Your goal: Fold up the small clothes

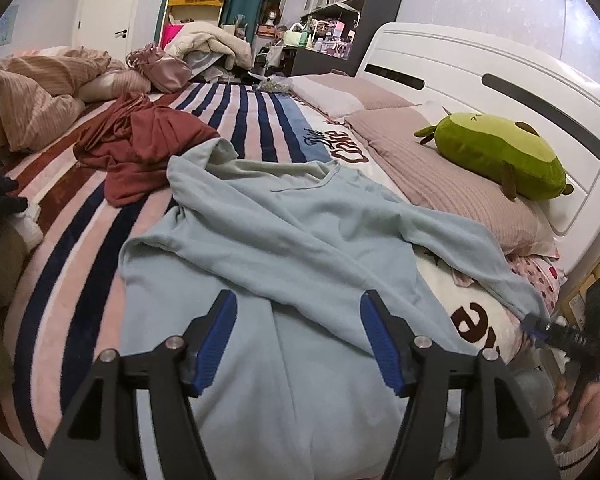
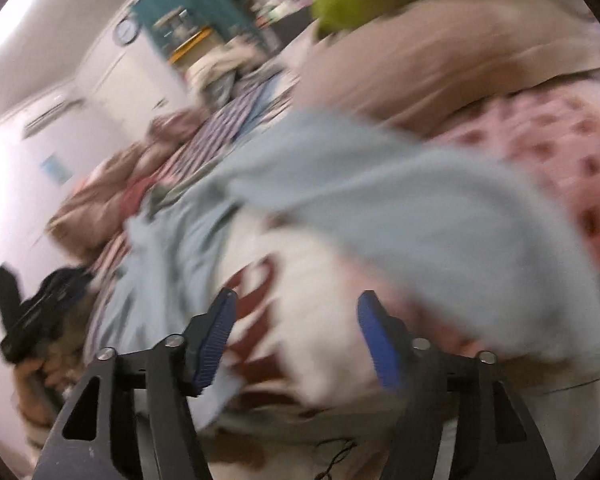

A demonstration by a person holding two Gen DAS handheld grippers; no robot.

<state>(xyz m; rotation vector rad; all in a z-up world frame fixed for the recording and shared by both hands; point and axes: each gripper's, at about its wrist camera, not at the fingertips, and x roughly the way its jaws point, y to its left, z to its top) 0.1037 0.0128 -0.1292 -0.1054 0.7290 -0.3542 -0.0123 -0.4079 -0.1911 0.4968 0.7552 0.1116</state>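
Observation:
A light blue hoodie [image 1: 284,240] lies spread on the striped blanket [image 1: 80,232], hood away from me, one sleeve crossed over its body and the other stretched right over the bed edge. My left gripper [image 1: 298,340] is open and empty, low over the hoodie's lower body. My right gripper [image 2: 294,340] is open and empty in its own blurred view, beside the right sleeve [image 2: 420,208]. In the left wrist view the right gripper [image 1: 540,326] is at that sleeve's cuff. The left gripper shows in the right wrist view [image 2: 40,312].
A crumpled dark red garment [image 1: 140,148] lies left of the hood. A green plush [image 1: 496,156] rests on beige pillows [image 1: 452,184] by the white headboard [image 1: 500,80]. A beige duvet [image 1: 36,92] is heaped at the far left. A pink dotted sheet [image 2: 540,144] lies under the pillows.

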